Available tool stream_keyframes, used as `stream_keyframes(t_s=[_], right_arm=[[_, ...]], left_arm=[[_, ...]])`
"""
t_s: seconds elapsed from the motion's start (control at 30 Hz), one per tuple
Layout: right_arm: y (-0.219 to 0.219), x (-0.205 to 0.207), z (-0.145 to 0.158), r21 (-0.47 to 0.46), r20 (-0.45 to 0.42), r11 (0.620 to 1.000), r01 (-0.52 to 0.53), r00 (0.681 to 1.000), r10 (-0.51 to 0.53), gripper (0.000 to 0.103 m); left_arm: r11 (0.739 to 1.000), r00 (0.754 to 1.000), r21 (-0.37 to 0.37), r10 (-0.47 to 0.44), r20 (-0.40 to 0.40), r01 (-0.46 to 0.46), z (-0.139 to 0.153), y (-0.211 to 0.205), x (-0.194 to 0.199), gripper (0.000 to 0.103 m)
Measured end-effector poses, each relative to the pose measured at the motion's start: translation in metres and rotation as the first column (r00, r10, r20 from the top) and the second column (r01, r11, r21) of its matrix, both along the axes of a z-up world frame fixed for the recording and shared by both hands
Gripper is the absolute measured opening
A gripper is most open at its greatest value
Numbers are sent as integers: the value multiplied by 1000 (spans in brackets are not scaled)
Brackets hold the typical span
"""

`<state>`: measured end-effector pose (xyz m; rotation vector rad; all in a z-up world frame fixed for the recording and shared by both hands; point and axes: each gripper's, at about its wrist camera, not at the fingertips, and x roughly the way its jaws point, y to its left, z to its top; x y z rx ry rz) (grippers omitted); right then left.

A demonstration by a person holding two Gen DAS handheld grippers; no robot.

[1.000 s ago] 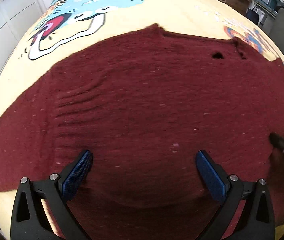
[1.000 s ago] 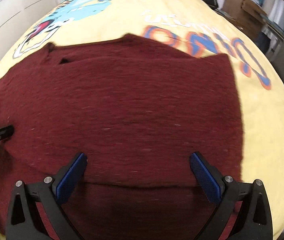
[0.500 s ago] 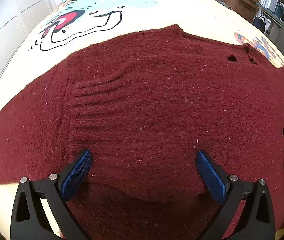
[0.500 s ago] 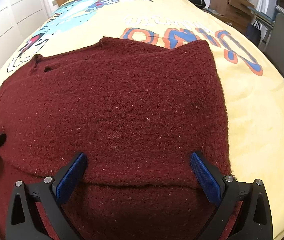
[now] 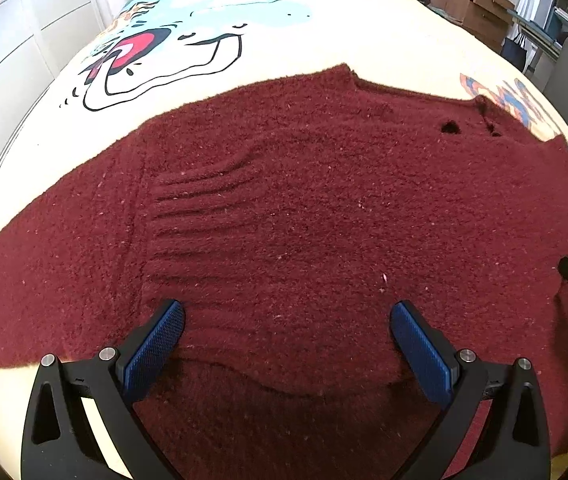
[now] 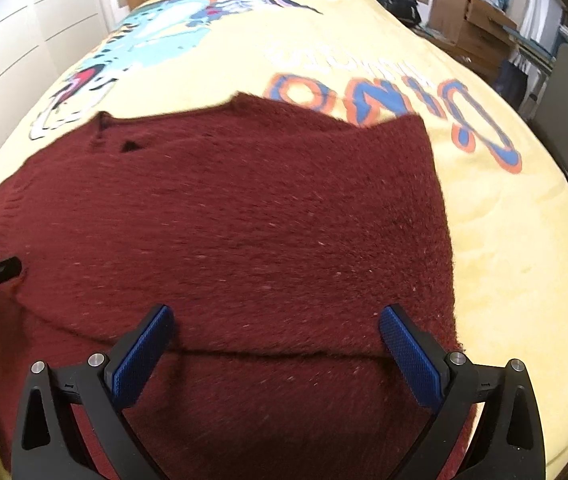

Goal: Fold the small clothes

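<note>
Orange-blue "DINO" lettering (image 6: 396,100) beside maroon sweater (image 6: 244,220)

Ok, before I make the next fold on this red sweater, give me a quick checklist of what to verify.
1. Left gripper open, nothing pinched: ok.
2. Right gripper open, nothing pinched: ok.
3. Sweater spread on the blanket, its near part already folded over: ok.
4. Left sleeve lying out flat, not yet folded in: ok to grab.
5. Ripples beside that sleeve: not ok, smooth first.
6. Right edge straight: ok.
7. Layers under the fold lying even: cannot tell.
</note>
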<state>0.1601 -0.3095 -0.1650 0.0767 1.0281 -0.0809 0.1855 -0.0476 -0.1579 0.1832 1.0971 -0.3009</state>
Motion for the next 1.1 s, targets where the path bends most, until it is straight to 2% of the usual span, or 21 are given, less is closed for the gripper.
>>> stream_keyframes(t_s=[0.2, 0.37, 0.5, 0.6, 0.7, 0.8, 0.83, 0.93, 1.03, 1.1], right_arm=[[22, -14, 30, -41, 49, 997, -62, 997, 64, 103], [40, -29, 53, -53, 88, 995, -90, 992, 94, 103], [53, -41, 64, -48, 109, 993, -108, 988, 113, 103], [59, -53, 69, -51, 117, 992, -115, 986, 120, 103], [61, -62, 71, -43, 117, 994, -103, 987, 107, 103], [58, -67, 69, -46, 106, 995, -84, 990, 88, 103], [57, -68, 68, -50, 101, 996, -78, 991, 83, 103], [49, -69, 63, -68, 77, 996, -54, 995, 59, 103], [42, -68, 59, -69, 60, 997, -32, 998, 36, 103], [37, -69, 56, -75, 51, 997, -20, 998, 24, 103]], left_arm=[[996, 998, -64, 70, 7, -70, 28, 32, -3, 102], [984, 986, -76, 165, 7, -164, 47, 84, -5, 102], [962, 964, -67, 267, -4, -267, 53, 139, -6, 102], [932, 933, -39, 361, -5, -360, 52, 186, -9, 102], [880, 880, -35, 473, -35, -474, 45, 236, -10, 102], [801, 802, -63, 591, -85, -596, 36, 286, -9, 102], [762, 766, -80, 634, -107, -642, 32, 305, -8, 102], [673, 686, -135, 707, -171, -728, 22, 344, -2, 102], [606, 631, -177, 743, -221, -776, 12, 373, 7, 102], [577, 603, -175, 760, -242, -798, 7, 384, 14, 101]])
